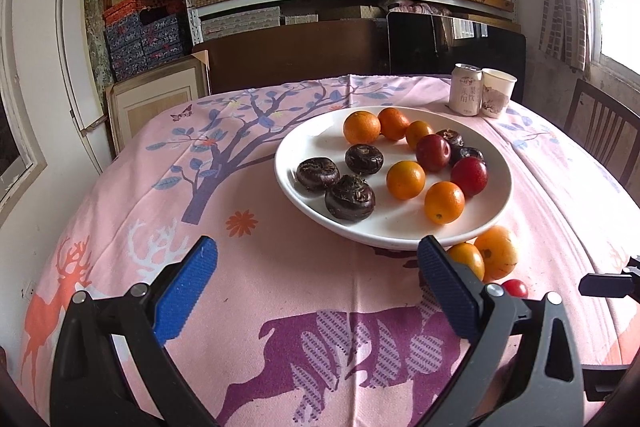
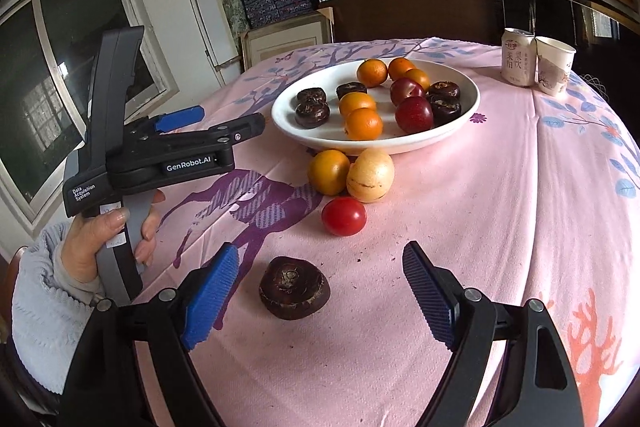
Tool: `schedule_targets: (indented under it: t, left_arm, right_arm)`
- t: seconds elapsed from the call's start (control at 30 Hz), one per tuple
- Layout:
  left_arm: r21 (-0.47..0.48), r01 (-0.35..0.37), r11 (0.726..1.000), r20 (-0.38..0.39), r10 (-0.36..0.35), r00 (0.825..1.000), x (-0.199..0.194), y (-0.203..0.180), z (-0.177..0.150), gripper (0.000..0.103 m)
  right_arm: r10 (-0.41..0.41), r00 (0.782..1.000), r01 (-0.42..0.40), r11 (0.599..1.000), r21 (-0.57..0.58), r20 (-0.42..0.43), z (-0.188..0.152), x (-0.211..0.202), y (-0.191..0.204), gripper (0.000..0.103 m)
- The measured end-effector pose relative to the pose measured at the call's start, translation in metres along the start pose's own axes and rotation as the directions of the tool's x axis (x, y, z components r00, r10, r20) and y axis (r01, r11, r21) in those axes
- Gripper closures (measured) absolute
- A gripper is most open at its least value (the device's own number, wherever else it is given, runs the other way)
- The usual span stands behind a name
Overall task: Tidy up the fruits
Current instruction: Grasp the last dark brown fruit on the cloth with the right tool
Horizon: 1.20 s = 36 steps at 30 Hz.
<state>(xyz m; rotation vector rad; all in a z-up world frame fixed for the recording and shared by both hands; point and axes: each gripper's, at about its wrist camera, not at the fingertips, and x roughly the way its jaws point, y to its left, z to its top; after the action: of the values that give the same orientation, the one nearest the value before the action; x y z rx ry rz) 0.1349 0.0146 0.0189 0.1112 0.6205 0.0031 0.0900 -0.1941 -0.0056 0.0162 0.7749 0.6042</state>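
Both the left gripper [image 1: 318, 277] and right gripper [image 2: 320, 289] are held released; a dark fruit [image 2: 294, 287], possibly a water chestnut, is seen near the plate [image 2: 460, 125]

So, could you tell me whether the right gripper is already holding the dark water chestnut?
No, the right gripper is open, and the water chestnut lies loose on the tablecloth.

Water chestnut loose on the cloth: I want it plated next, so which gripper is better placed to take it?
Right. The right gripper is open with the water chestnut lying between its fingers. The left gripper is open over bare tablecloth short of the plate.
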Motion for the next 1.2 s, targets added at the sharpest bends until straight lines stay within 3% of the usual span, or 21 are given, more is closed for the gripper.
schedule_targets:
  t: [0.93,1.07,1.13,1.2]
  left_arm:
    - [0.038,-0.009,0.999,-0.011,0.01,1.0,0.001,-0.008,-0.001,0.005]
    - [0.045,-0.011,0.999,-0.009,0.011,1.0,0.0,-0.009,-0.001,0.005]
    - [0.045,-0.01,0.999,-0.009,0.011,1.0,0.0,-0.009,-0.001,0.005]
    - [0.045,-0.011,0.999,-0.008,0.011,1.0,0.0,-0.009,-0.001,0.005]
  right_arm:
    - [-0.077,0.987,0.058,0.989,-0.135,-0.139,-0.003,0.026,0.026,0.02]
    - [-0.101,0.981,0.077,0.986,-0.15,-0.164,-0.004,0.03,0.029,0.027]
    - [-0.111,0.979,0.085,0.984,-0.155,-0.172,-0.004,0.032,0.03,0.038]
    - [-0.108,0.979,0.08,0.984,-0.159,-0.175,-0.004,0.033,0.032,0.057]
